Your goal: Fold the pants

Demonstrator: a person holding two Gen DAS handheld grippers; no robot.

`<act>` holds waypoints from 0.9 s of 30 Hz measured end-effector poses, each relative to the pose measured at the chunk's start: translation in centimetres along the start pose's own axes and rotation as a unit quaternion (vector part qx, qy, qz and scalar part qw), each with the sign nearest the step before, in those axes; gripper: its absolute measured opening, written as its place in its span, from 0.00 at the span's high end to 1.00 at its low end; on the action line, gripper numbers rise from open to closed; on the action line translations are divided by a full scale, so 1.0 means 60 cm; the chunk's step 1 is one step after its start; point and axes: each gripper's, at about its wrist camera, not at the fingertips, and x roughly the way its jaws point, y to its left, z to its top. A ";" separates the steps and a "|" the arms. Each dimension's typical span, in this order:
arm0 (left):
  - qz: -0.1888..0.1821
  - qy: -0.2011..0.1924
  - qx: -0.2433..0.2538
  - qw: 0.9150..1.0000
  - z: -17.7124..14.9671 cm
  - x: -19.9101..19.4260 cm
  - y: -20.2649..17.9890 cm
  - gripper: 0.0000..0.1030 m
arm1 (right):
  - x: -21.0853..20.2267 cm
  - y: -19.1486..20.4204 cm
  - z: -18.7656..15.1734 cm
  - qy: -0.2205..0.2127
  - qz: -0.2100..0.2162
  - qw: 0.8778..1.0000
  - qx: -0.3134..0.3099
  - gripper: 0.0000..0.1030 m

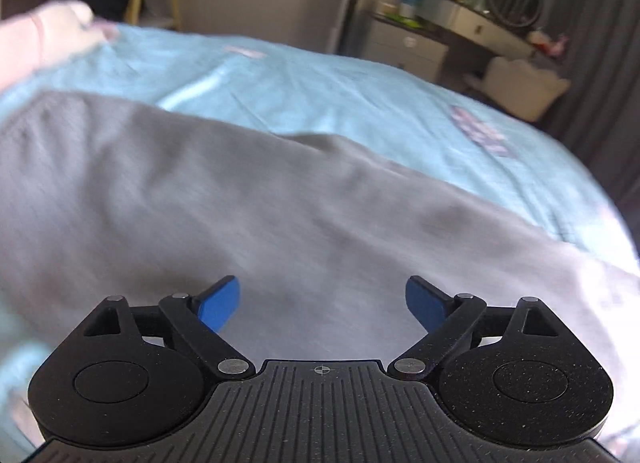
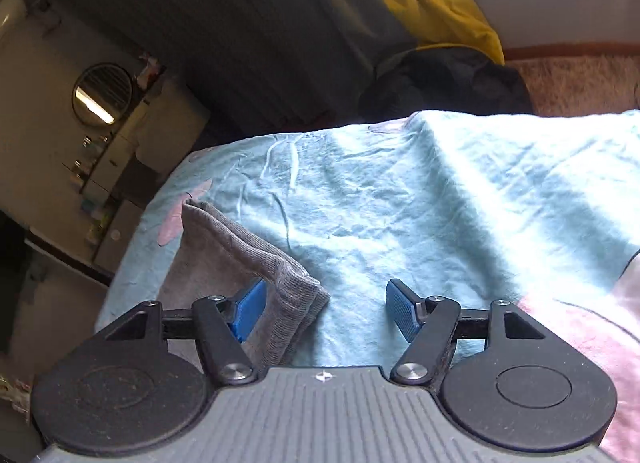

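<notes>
Under left tongs (image 1: 322,305): grey pants (image 1: 248,203); cuffs beside right tongs' (image 2: 326,309) left finger; both spread wide.

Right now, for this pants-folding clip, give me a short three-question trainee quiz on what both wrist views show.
1. True or false: the left gripper is clamped on the grey pants.
2. In the right wrist view, the ribbed cuffs lie by which finger of the right gripper? A) left B) right
3. What colour is the bedsheet under the pants?

Key: 1 false, its jaws are wide apart with nothing between them. 2 A. 3 light blue.
</notes>
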 end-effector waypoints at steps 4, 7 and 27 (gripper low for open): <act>-0.022 0.025 0.001 0.999 -0.041 0.006 -0.033 0.08 | 0.025 0.037 -0.007 0.010 0.003 1.000 -0.021 0.38; -0.008 0.021 0.045 0.999 -0.053 0.008 -0.055 0.08 | 0.018 0.076 -0.009 -0.004 0.011 0.997 -0.080 0.65; -0.015 0.023 0.045 0.999 -0.058 0.000 -0.059 0.08 | 0.024 0.130 -0.004 -0.006 -0.027 0.990 -0.139 0.84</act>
